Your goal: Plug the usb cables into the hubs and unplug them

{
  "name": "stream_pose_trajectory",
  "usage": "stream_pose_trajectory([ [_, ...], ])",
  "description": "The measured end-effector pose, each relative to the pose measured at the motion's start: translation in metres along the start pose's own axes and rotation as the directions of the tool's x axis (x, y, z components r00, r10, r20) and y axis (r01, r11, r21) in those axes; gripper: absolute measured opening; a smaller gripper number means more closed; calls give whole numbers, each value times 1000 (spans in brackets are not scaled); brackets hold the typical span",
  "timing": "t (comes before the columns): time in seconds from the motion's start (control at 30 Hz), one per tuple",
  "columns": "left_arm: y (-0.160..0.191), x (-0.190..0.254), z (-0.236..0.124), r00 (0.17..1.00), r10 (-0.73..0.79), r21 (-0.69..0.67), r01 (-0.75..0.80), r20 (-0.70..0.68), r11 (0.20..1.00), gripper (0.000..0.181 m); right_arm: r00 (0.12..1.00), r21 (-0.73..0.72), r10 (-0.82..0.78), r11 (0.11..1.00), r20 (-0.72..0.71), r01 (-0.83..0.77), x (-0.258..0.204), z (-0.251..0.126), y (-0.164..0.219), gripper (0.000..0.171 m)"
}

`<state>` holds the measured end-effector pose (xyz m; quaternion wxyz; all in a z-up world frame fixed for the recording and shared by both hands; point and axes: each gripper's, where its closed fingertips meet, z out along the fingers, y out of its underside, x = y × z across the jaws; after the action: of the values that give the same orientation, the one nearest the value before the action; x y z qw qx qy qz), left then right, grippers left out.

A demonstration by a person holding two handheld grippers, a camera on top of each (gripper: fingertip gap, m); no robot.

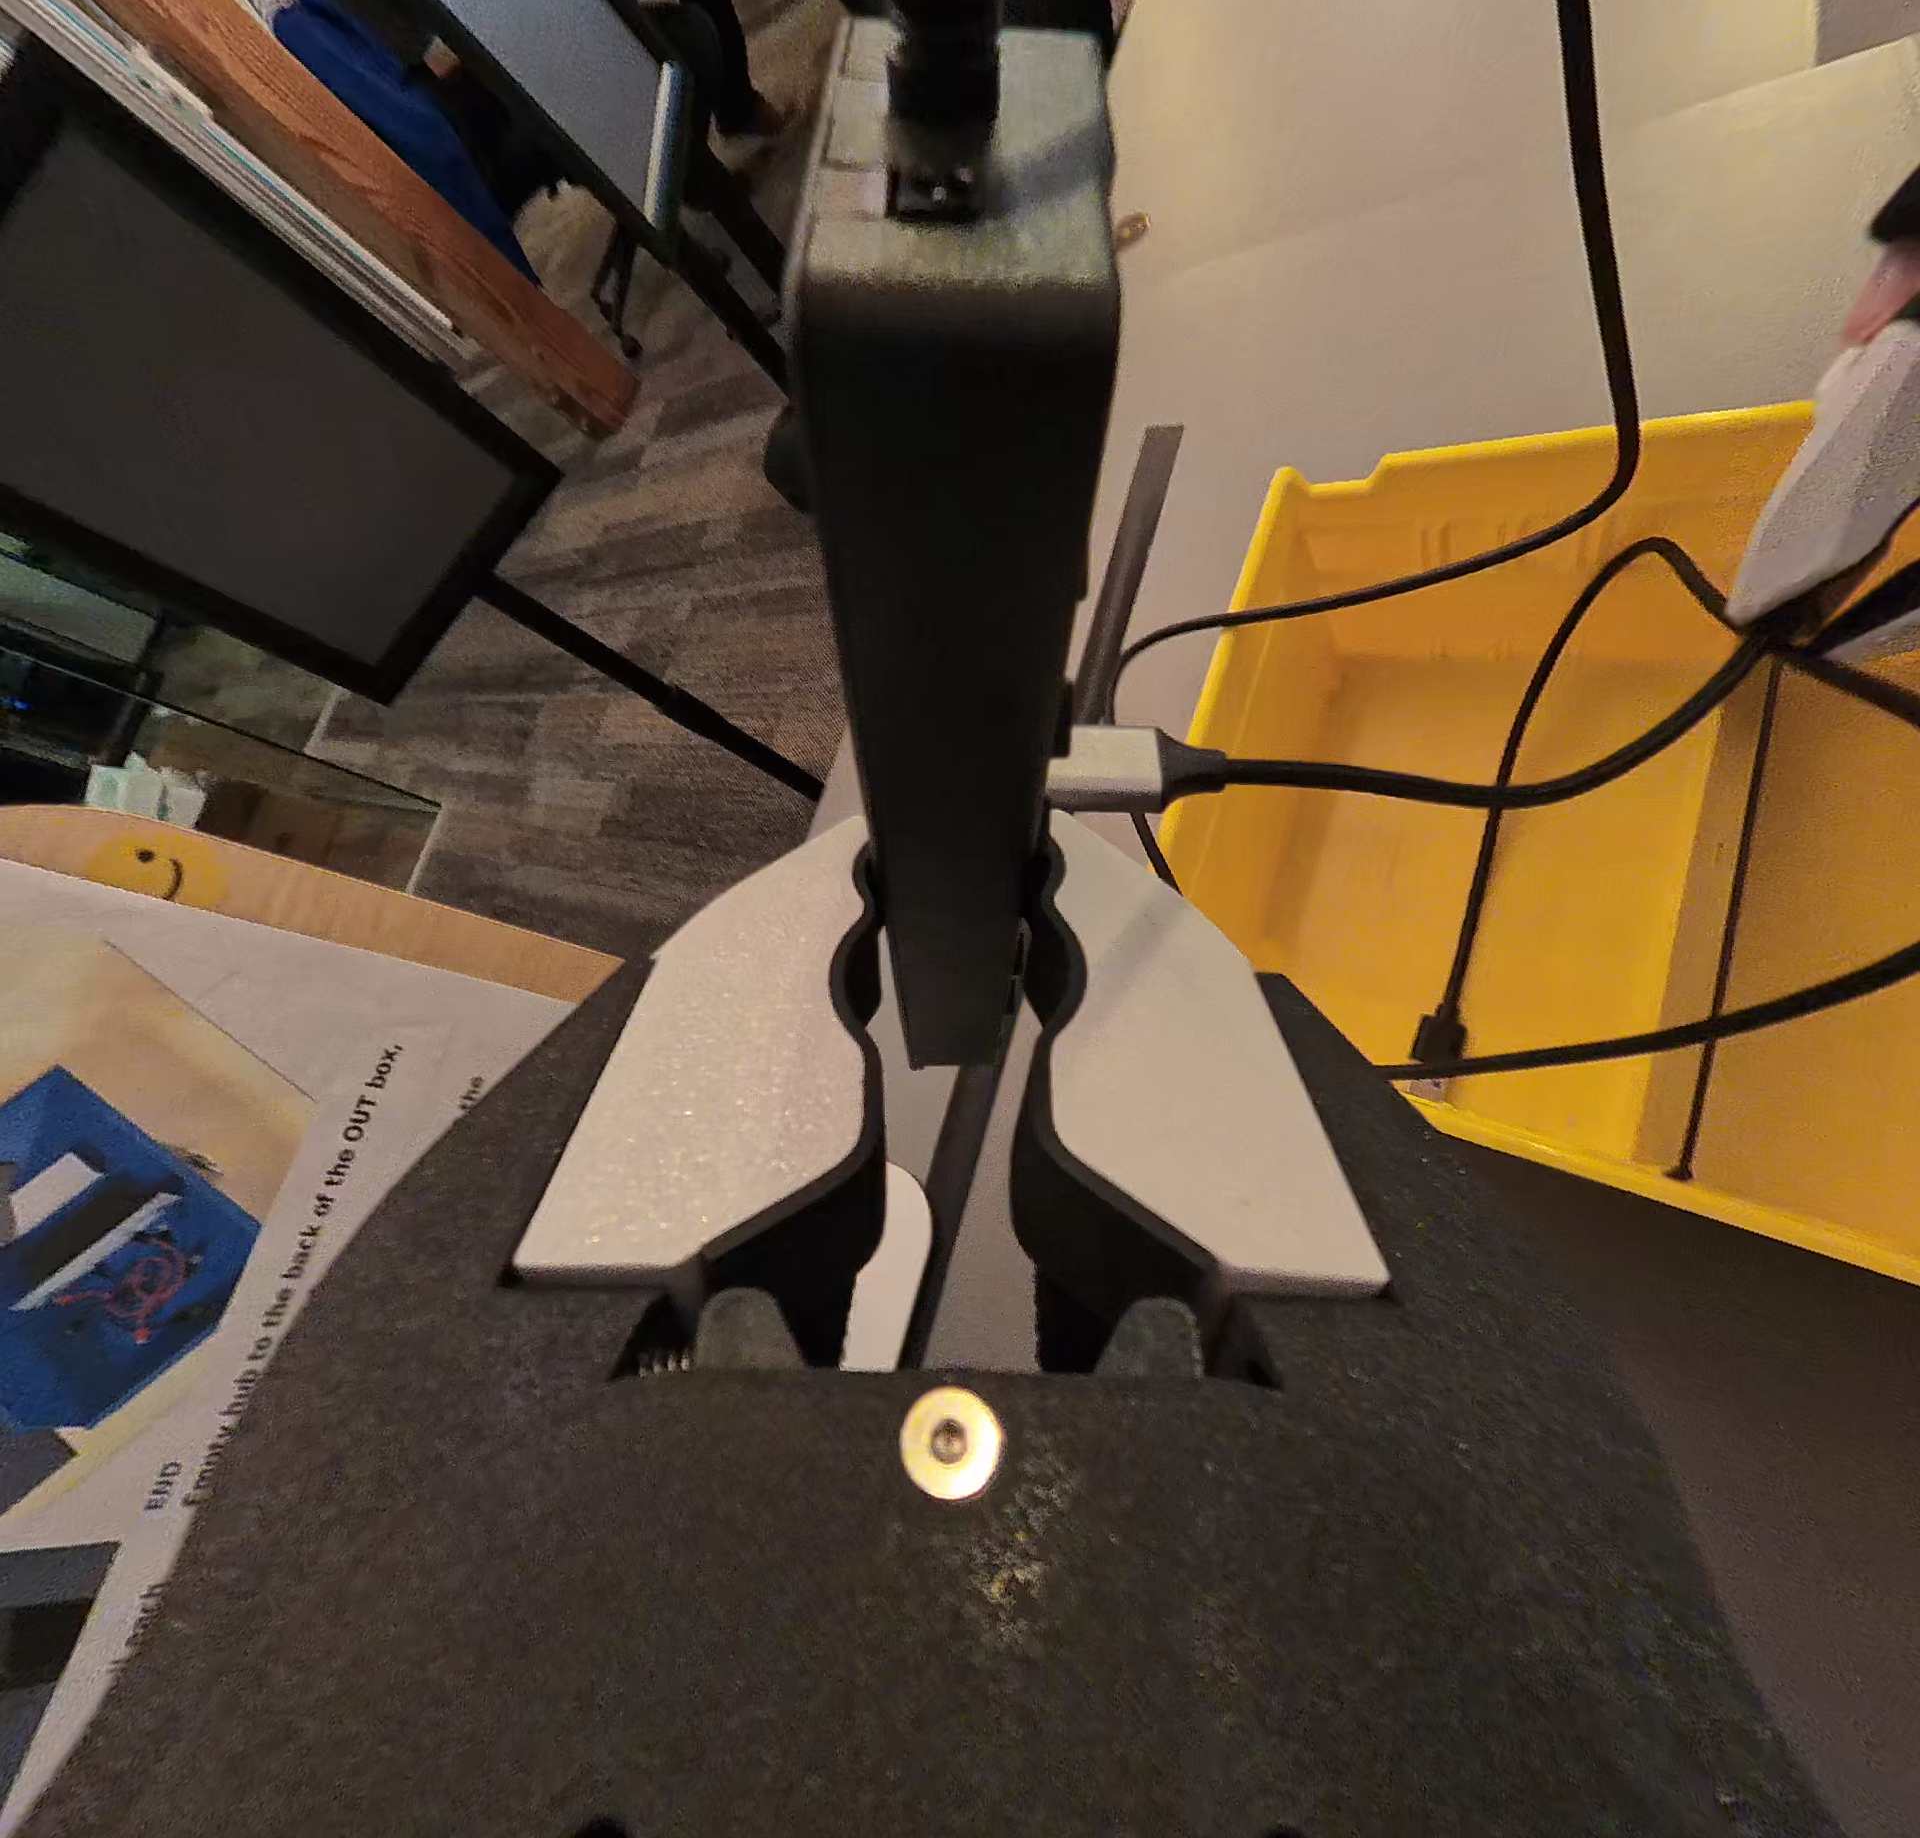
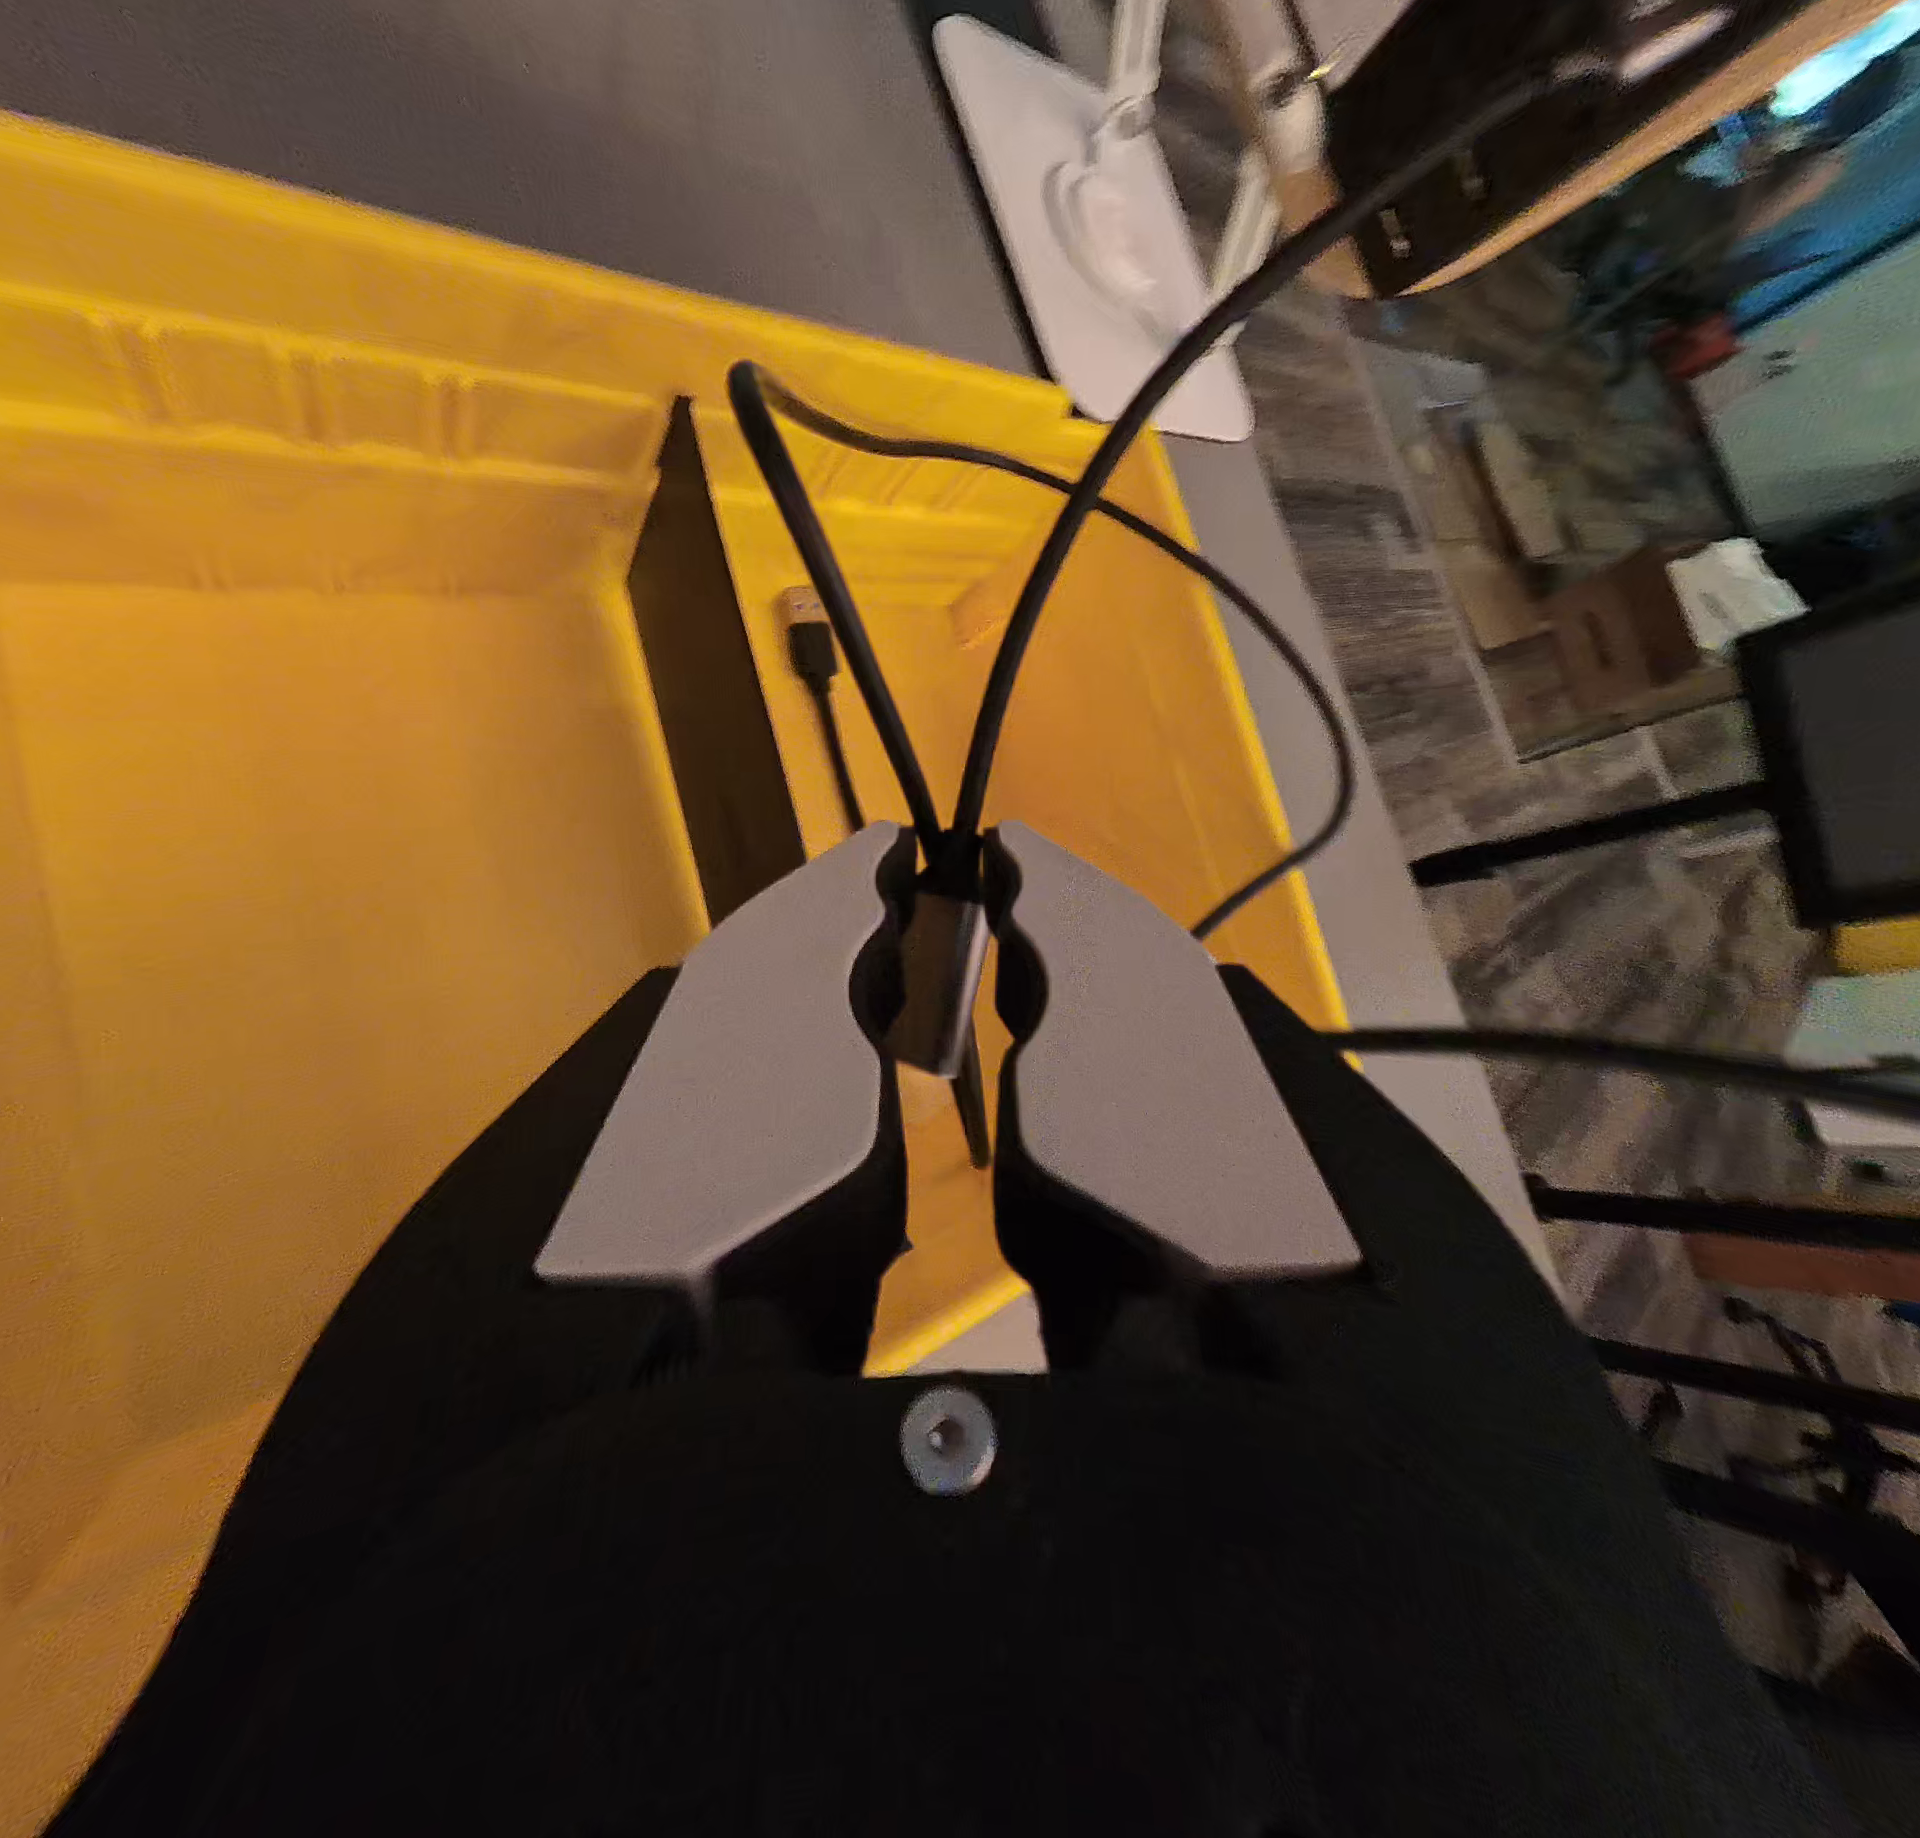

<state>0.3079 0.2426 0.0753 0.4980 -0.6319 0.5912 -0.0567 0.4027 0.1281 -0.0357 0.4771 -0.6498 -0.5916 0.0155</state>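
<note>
Left gripper, mine, is clamped on the lower end of a black hub, which stands up the centre of the left wrist view. On the hub's right side a silver plug sits in a port, its black cable running right over a yellow bin. A loose connector hangs at the right, over the bin. At lower left lies a printed sheet; at upper left, a dark screen.

Right gripper, also mine, is closed on a second silver plug at the centre of the right wrist view, two black cables fanning upward from the fingertips. Behind, in the bin, a black divider stands upright, a free USB plug just right of it.
</note>
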Motion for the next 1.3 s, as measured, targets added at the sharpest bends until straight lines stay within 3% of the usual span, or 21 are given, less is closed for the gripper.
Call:
stream_pose_trajectory([
  [0.2, 22, 20, 6, 990, -70, -143, 53, -122, 988, 23, 976, -10, 151, 988, 156, -151, 1, 15, 6, 13],
  [0.4, 30, 38, 8, 944, -195, -213, 140, -265, 967, 23, 990, -130, -37, 990, 139, 56, -7, 30, 31, 10],
  [0.53, 42, 37, 12, 953, -166, -257, 100, -252, 961, 23, 979, -29, -110, 993, 170, 117, -15, 6, 14, 10],
  [0.6, 43, 38, 11, 950, -174, -250, 108, -260, 962, 23, 991, 121, -82, 990, 109, 68, 1, -20, -10, 10],
  [0.67, 44, 36, 9, 952, -170, -249, 105, -254, 963, 23, 998, 255, 17, 967, -53, -3, 38, -51, -31, 10],
  [0.77, 45, 35, 7, 956, -159, -254, 94, -248, 963, 23, 894, 395, 293, 907, -339, -147, 107, -97, -31, 10],
  [0.83, 45, 35, 7, 960, -142, -264, 76, -242, 962, 23, 856, 436, 389, 872, -342, -222, 118, -101, -22, 15],
  [0.93, 40, 33, 6, 969, -101, -280, 34, -227, 959, 23, 867, 336, 435, 876, -244, -345, 107, -74, -3, 19],
  [0.97, 37, 33, 6, 970, -87, -284, 19, -228, 959, 23, 868, 271, 435, 889, -240, -370, 104, -67, 6, 5],
  [1.07, 27, 39, 7, 965, -61, -294, -17, -256, 956, 23, 907, 93, 404, 914, -122, -394, 78, -45, 23, 6],
  [1.2, 16, 59, 20, 937, -55, -303, -55, -344, 952, 23, 924, -84, 351, 927, -150, -366, 68, -29, 49, 6],
  [1.3, 11, 74, 32, 905, -76, -324, -71, -419, 943, 23, 912, -127, 402, 903, -82, -410, 55, -15, 59, 6],
])
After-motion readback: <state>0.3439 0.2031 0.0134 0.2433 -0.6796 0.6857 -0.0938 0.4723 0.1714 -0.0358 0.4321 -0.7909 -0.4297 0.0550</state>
